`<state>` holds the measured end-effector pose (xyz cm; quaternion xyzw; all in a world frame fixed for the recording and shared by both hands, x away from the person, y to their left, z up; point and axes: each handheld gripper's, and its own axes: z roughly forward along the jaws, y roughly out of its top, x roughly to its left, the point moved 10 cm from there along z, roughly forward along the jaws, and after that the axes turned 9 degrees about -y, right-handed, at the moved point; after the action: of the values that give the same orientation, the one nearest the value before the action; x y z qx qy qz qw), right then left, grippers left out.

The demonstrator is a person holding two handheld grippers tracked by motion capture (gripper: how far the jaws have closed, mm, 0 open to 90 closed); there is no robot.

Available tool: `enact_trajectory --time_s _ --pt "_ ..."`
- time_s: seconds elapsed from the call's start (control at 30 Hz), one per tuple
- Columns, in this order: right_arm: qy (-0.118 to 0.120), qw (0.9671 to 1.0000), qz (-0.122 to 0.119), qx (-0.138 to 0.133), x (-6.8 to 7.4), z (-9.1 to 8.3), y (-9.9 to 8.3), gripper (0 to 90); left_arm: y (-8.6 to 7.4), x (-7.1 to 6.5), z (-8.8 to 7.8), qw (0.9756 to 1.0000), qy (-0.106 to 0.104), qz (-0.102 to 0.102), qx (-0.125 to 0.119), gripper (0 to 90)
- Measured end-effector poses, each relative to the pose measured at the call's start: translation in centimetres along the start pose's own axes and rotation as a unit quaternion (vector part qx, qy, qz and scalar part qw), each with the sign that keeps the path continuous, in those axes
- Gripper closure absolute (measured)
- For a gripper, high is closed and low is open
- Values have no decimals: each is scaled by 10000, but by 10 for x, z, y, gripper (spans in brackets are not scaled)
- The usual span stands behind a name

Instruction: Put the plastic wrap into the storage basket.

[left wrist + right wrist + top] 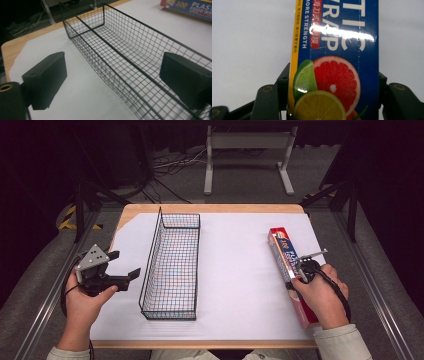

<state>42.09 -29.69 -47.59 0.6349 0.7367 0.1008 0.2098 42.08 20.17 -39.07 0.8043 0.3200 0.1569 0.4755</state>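
High view: your right hand-held gripper (303, 268) straddles the wrap box (290, 270) lying at the table's (240, 320) right edge; the wire basket (172, 265) sits left of center, w/ open sheet between.

Left gripper view: left hand-held gripper (112, 77) is released, nothing in it, near the basket wall (130, 62). Could snag mesh.

Right gripper view: jaws flank the box (337, 62), pads look seated on both sides. Off-center grip, so the long box may tip.
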Motion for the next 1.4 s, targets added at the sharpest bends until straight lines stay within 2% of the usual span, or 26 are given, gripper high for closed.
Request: enact_trajectory --time_s 0.07,0.13,0.2,0.27,0.3,0.33,0.4,0.43,0.53,0.67,0.7,0.73,0.8,0.83,0.93,0.97,1.0,1.07,1.17,1.2,1.23,1.27,1.3,1.33,1.37,1.4 --pt "26 9995 -259 -185 0 -9 9 410 3 -5 1 9999 -89 64 62 39" --pt "13 9990 -361 -265 1 -13 14 409 6 -6 2 9999 -94 59 83 27" --pt "11 9973 -665 -326 2 -27 26 408 9 -9 4 9998 -70 120 142 26" --pt "81 9961 -785 -391 5 -34 33 408 11 -12 5 9987 -44 333 373 32" --pt "81 9961 -785 -391 5 -34 33 408 11 -12 5 9987 -44 333 373 35" --pt "114 9952 -877 -424 6 -37 36 407 13 -15 4 9979 -61 496 412 35" --pt "248 9912 -1189 -517 12 -46 47 406 23 -21 2 9977 -196 578 297 35" --pt "299 9906 -1234 -518 13 -48 49 406 26 -23 2 9977 -244 572 284 34" --pt "426 9864 -1489 -557 19 -54 55 406 31 -27 3 9973 -254 593 361 32" --pt "539 9777 -1904 -703 29 -63 65 406 35 -34 9 9968 -364 565 444 47" --pt "539 9777 -1904 -703 29 -63 65 406 35 -34 9 9968 -364 565 444 55" --pt "628 9707 -2184 -781 36 -69 71 406 36 -37 11 9963 -404 571 501 60" --pt "695 9671 -2312 -802 41 -74 74 406 38 -39 11 9963 -436 552 497 72" --pt "695 9671 -2312 -802 41 -74 74 406 41 -41 12 9960 -485 579 471 72" --pt "747 9581 -2610 -913 49 -81 82 406 53 -47 15 9932 -693 868 335 66" --pt "780 9520 -2795 -968 54 -84 87 406 57 -50 16 9917 -727 998 371 61" --pt "804 9495 -2868 -985 57 -85 88 406 59 -51 17 9908 -746 1043 436 61" --pt "865 9423 -3069 -1023 63 -88 92 405 63 -51 19 9895 -744 1109 543 51" --pt "931 9285 -3418 -1112 72 -92 96 404 71 -52 24 9880 -750 1216 595 40" --pt "931 9285 -3418 -1112 72 -92 96 404 71 -52 24 9880 -750 1216 595 36" --pt "930 9194 -3653 -1123 79 -94 97 404 77 -56 28 9862 -843 1289 611 32" --pt "930 9194 -3653 -1123 79 -94 97 404 77 -56 28 9862 -843 1289 611 31" --pt "951 9148 -3758 -1135 82 -96 97 404 81 -58 31 9850 -882 1335 642 31" --pt "1005 9087 -3884 -1153 87 -97 97 404 83 -60 33 9847 -905 1337 651 30" --pt "1045 9048 -3957 -1175 90 -98 97 404 87 -64 36 9830 -969 1396 690 29" --pt "1140 8984 -4070 -1195 97 -100 96 405 89 -67 38 9812 -988 1486 738 27"
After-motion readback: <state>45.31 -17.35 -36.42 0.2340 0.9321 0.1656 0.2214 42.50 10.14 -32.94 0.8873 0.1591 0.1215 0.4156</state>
